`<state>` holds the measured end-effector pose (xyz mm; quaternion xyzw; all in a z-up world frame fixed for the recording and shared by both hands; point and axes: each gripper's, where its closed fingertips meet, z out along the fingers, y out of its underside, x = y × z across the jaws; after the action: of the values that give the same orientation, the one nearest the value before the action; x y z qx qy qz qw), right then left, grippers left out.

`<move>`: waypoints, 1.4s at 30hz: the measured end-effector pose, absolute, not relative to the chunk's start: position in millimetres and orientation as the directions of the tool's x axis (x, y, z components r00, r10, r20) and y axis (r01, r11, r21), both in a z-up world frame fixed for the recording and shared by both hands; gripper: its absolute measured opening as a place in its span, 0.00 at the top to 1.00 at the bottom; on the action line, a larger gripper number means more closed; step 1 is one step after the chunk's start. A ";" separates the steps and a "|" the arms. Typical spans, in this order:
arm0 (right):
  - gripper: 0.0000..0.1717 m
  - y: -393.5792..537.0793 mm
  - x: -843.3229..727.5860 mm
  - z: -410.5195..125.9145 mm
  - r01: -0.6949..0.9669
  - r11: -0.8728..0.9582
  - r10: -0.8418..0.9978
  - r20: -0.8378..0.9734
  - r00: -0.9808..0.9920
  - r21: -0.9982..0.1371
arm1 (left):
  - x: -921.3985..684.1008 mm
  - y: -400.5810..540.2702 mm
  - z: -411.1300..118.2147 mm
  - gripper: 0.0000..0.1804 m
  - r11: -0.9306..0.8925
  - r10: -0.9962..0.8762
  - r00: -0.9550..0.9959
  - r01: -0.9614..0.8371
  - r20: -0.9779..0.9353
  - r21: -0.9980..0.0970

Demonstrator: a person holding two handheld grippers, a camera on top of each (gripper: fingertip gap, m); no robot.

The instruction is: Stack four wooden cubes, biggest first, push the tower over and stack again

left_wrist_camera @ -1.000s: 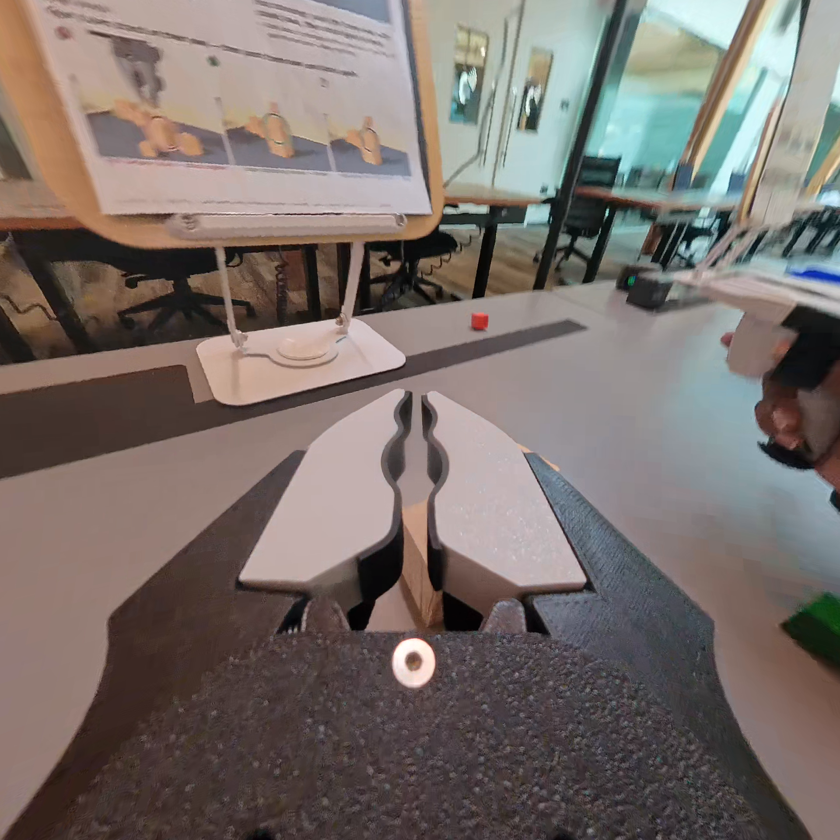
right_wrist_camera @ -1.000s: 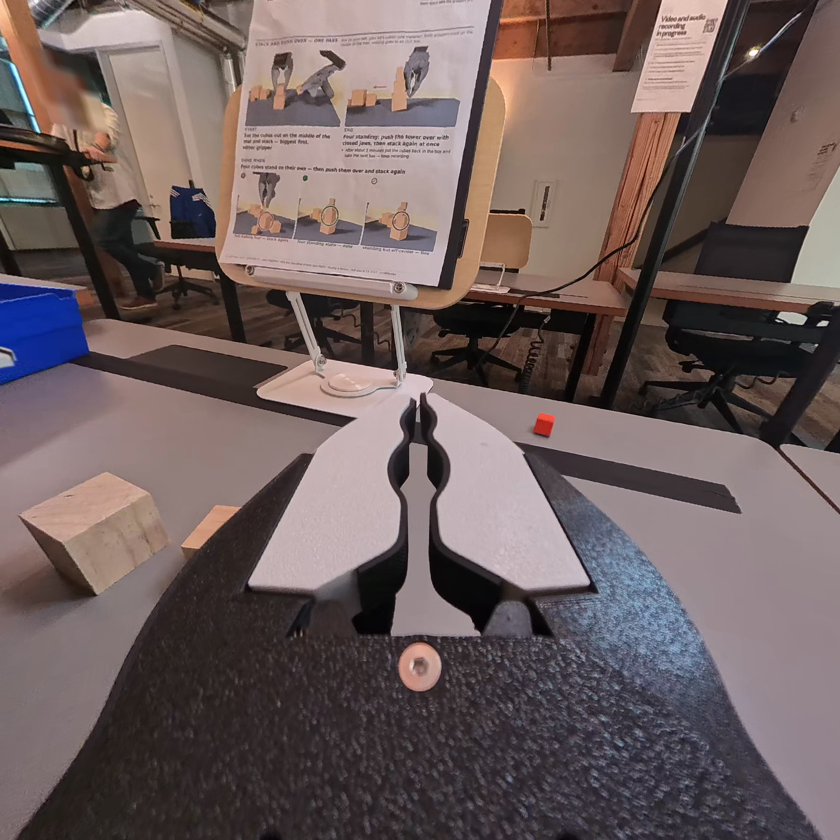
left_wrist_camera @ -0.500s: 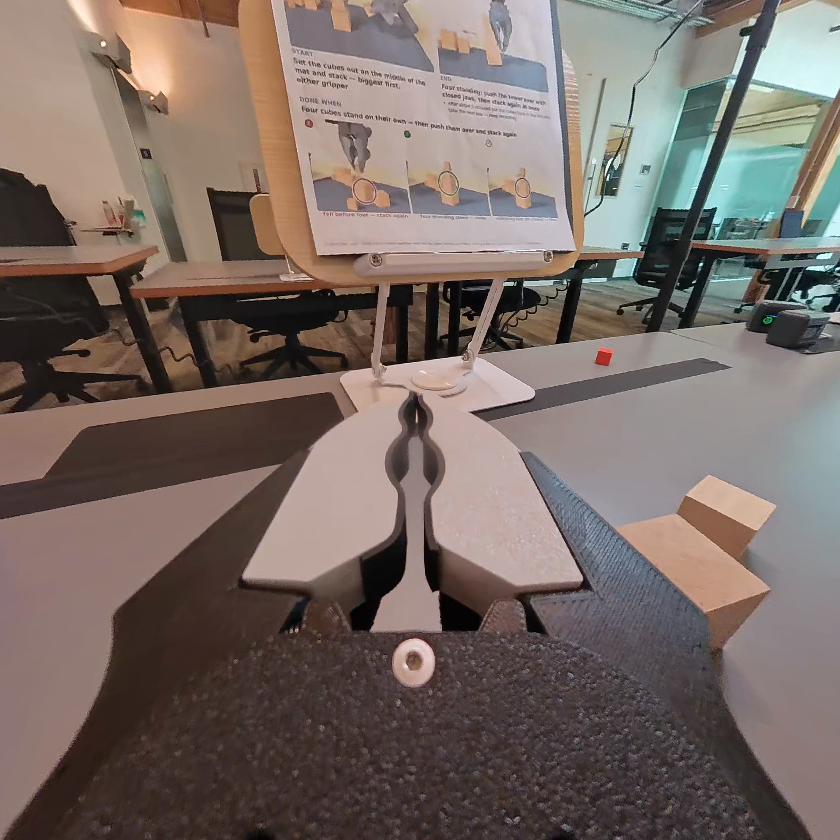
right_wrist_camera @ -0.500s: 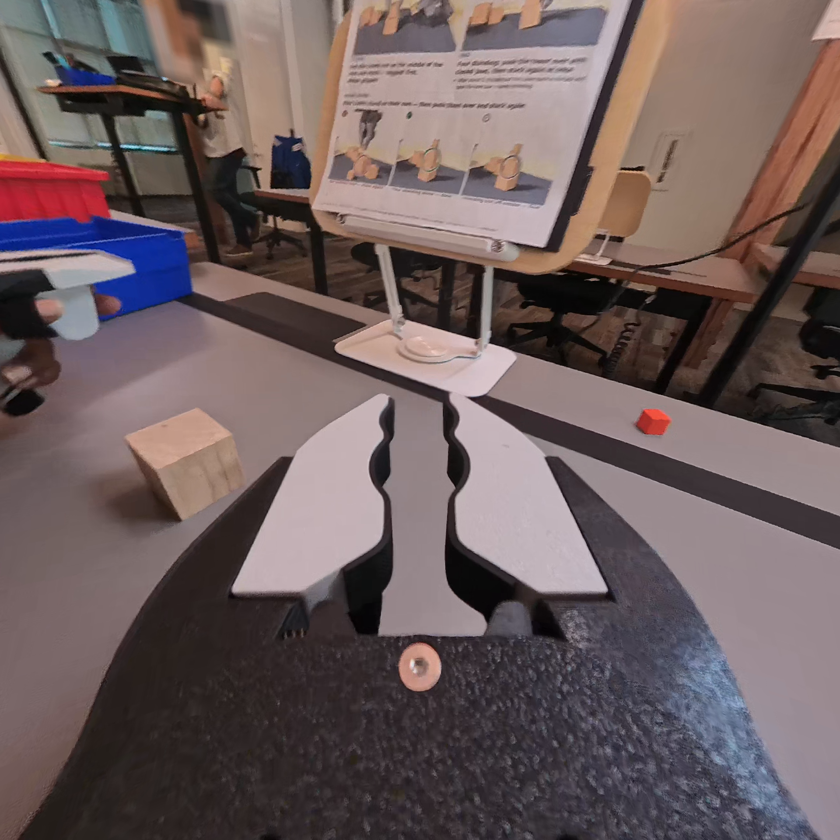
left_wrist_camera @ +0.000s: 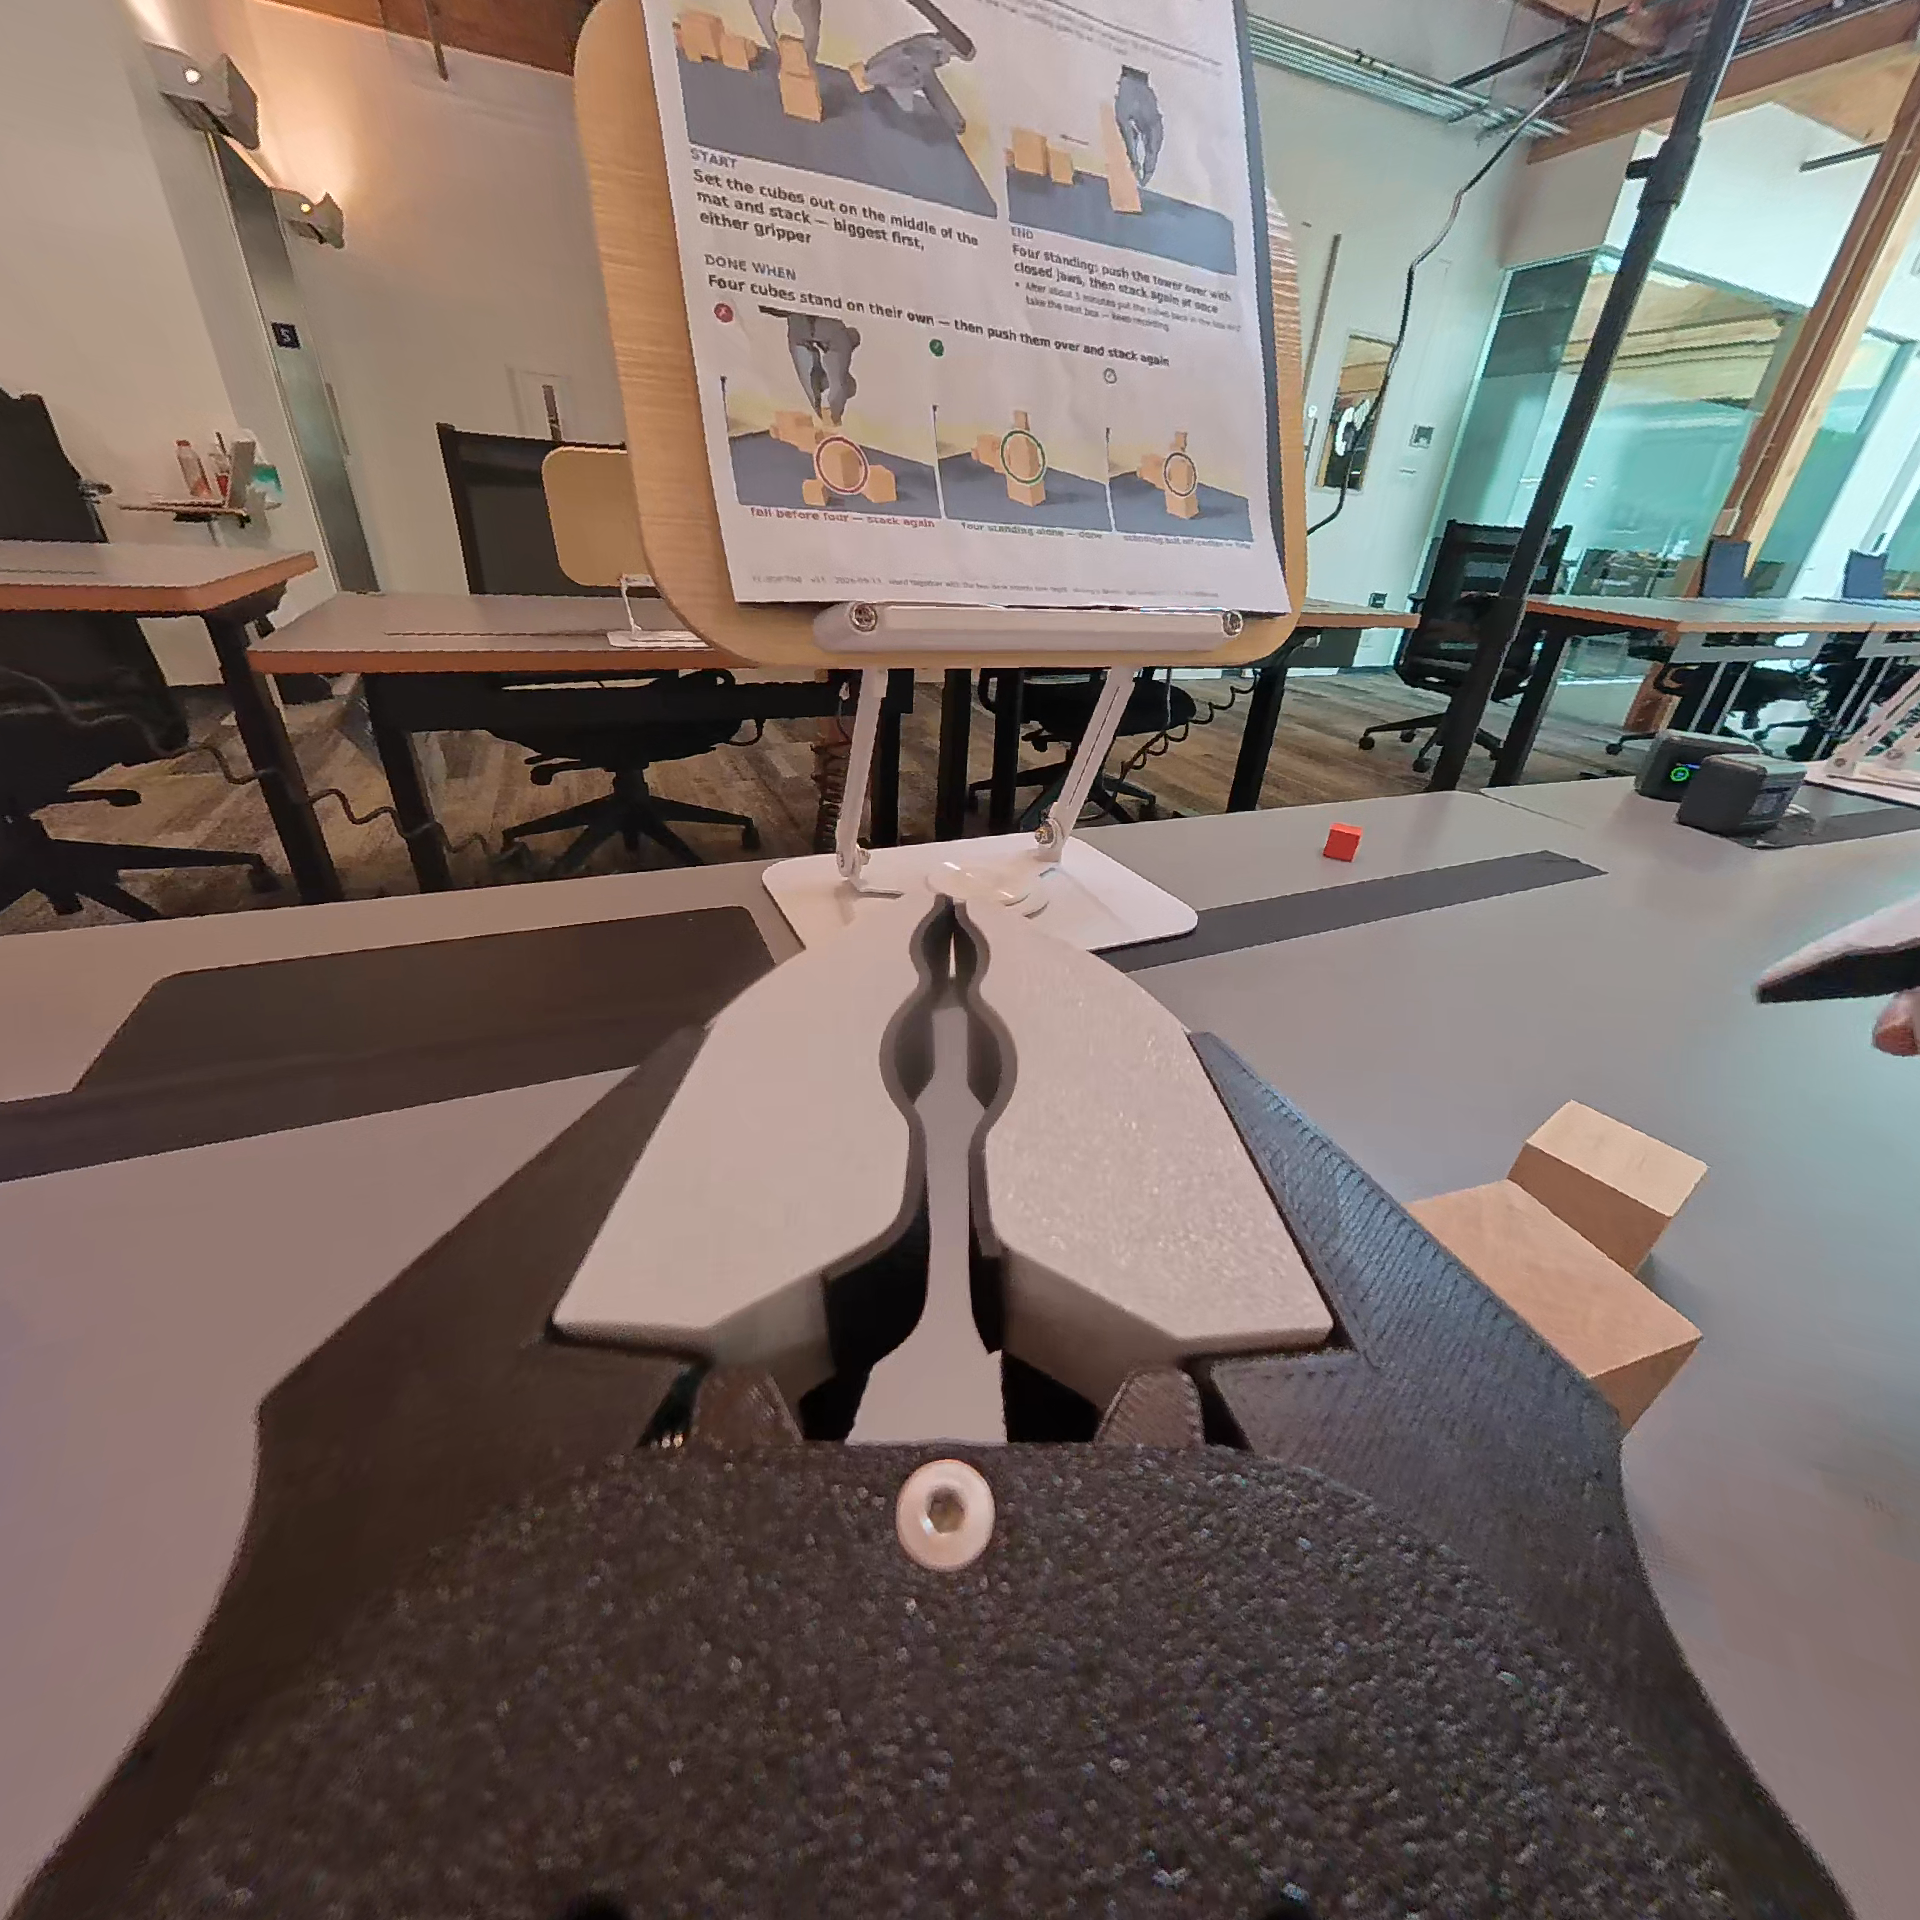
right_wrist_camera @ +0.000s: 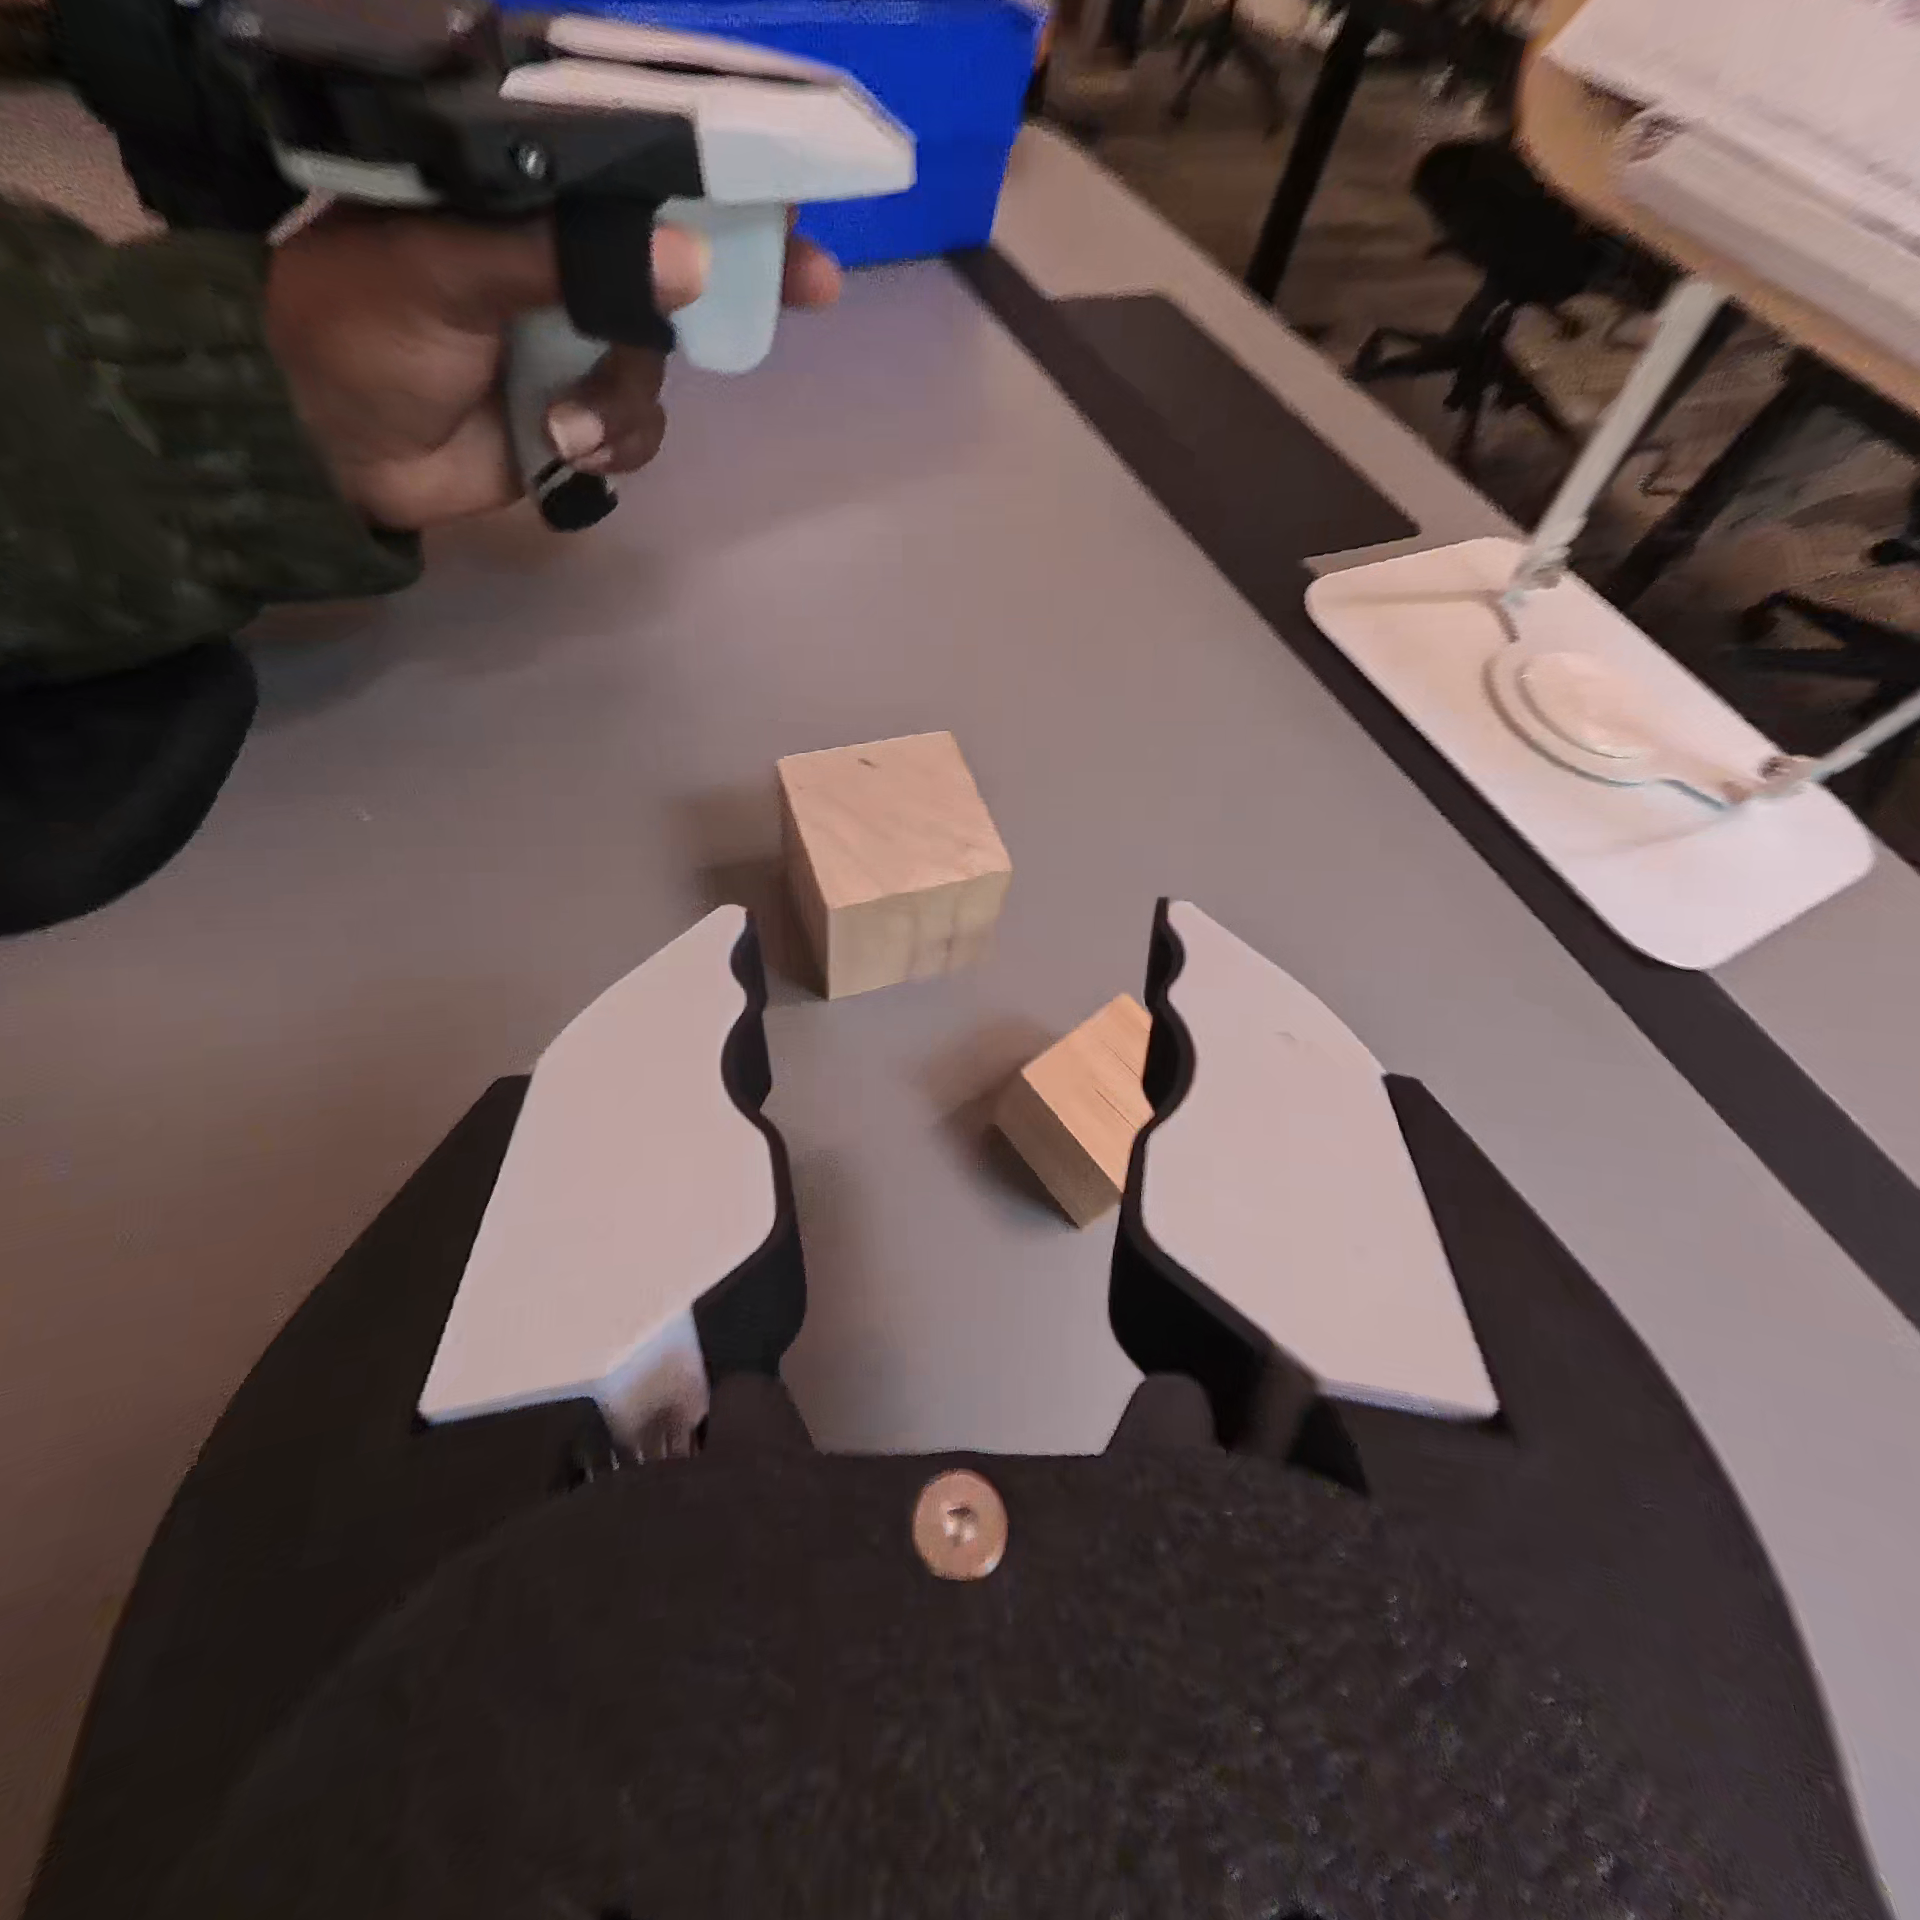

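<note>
Left tongs [left_wrist_camera: 951,928]: white two-finger pair on a black textured body, tips closed together with nothing between them, held above the grey tabletop [left_wrist_camera: 1558,1039] and pointing at the flat white base of a document stand [left_wrist_camera: 1122,904]. The stand carries a pale wooden board with a printed instruction sheet [left_wrist_camera: 966,312]. Just beside the left tongs' body, on its right: two light wooden blocks [left_wrist_camera: 1558,1247] touching one another on the tabletop. Farther back on the right: a small red cube [left_wrist_camera: 1342,841] near a dark strip [left_wrist_camera: 1403,894] running across the tabletop. Right tongs [right_wrist_camera: 951,925]: same make, spread wide open, gripping nothing, hovering over the tabletop. A large pale wooden cube [right_wrist_camera: 888,862] stands upright just ahead of the tips, nearer the left-hand finger. A smaller tan wooden block [right_wrist_camera: 1081,1107] lies tilted between the fingers, partly hidden behind the right-hand finger; contact cannot be told. In the right wrist view, a hand in a dark green sleeve [right_wrist_camera: 416,364] grips the left tongs' handle, well apart from the cubes. A blue plastic bin [right_wrist_camera: 883,104] stands behind.
</note>
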<state>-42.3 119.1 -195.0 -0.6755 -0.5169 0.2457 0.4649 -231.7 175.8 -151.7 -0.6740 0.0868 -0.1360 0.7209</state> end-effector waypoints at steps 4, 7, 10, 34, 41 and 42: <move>0.54 119.7 -72.1 -216.2 0.662 -0.003 0.965 0.173 0.200 -0.750 | -232.1 176.6 -156.1 1.00 0.039 -0.306 0.951 0.061 0.046 -0.997; 0.52 126.7 -91.2 -235.2 0.739 0.011 0.979 0.159 0.130 -0.673 | -232.9 177.7 -156.5 1.00 0.032 -0.310 0.949 0.070 0.056 -0.997; 0.53 130.5 -104.2 -252.2 0.789 0.012 0.985 0.142 0.097 -0.614 | -235.2 177.4 -157.2 1.00 0.030 -0.307 0.950 0.071 0.058 -0.997; 0.66 78.5 -13.2 -254.4 0.698 0.066 0.992 0.121 0.030 -0.713 | -225.6 175.9 -167.3 1.00 -0.017 -0.343 0.936 0.075 0.076 -0.997; 0.66 79.5 -18.7 -258.7 0.692 0.098 0.989 0.144 0.008 -0.715 | -221.8 177.1 -174.1 1.00 -0.032 -0.345 0.937 0.045 0.053 -0.998; 0.66 79.7 -19.7 -258.7 0.692 0.104 0.989 0.145 0.001 -0.714 | -220.9 177.4 -175.4 1.00 -0.037 -0.347 0.936 0.044 0.054 -0.998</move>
<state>-19.7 79.7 -258.7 -0.6287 -0.6686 0.2293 0.3243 -220.9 177.4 -175.4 -0.7056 0.1074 -0.1428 0.6857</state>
